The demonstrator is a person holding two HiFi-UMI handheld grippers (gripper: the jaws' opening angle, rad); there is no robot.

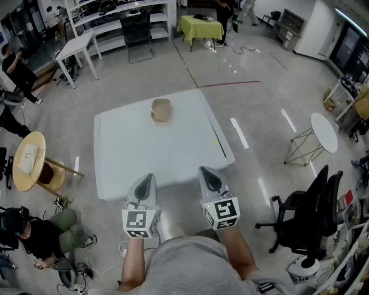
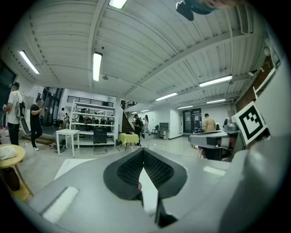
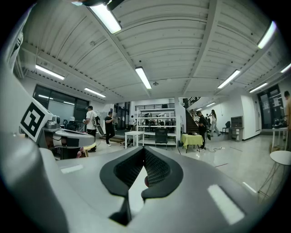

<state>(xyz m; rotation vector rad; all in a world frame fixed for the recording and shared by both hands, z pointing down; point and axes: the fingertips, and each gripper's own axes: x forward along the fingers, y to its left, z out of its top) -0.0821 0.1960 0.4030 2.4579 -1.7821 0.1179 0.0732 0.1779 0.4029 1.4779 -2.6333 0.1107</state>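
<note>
A white square table (image 1: pixel 167 150) stands in front of me with a tan, roundish object (image 1: pixel 161 110) lying near its far edge. My left gripper (image 1: pixel 145 183) and right gripper (image 1: pixel 210 177) hang side by side at the table's near edge, well short of the object. Both point away from me and up. In the left gripper view the black ribbed pads (image 2: pixel 129 169) meet at the tip of the left gripper (image 2: pixel 143 151) with nothing between them. In the right gripper view the right gripper (image 3: pixel 144 150) is likewise shut and empty. The table barely shows in either gripper view.
A black office chair (image 1: pixel 311 213) and a small round white table (image 1: pixel 323 131) stand to the right. On the left are a round wooden table (image 1: pixel 29 158) and a person sitting on the floor (image 1: pixel 40 233). White shelving (image 1: pixel 124 17) and a yellow-green covered table (image 1: pixel 200 26) stand far back.
</note>
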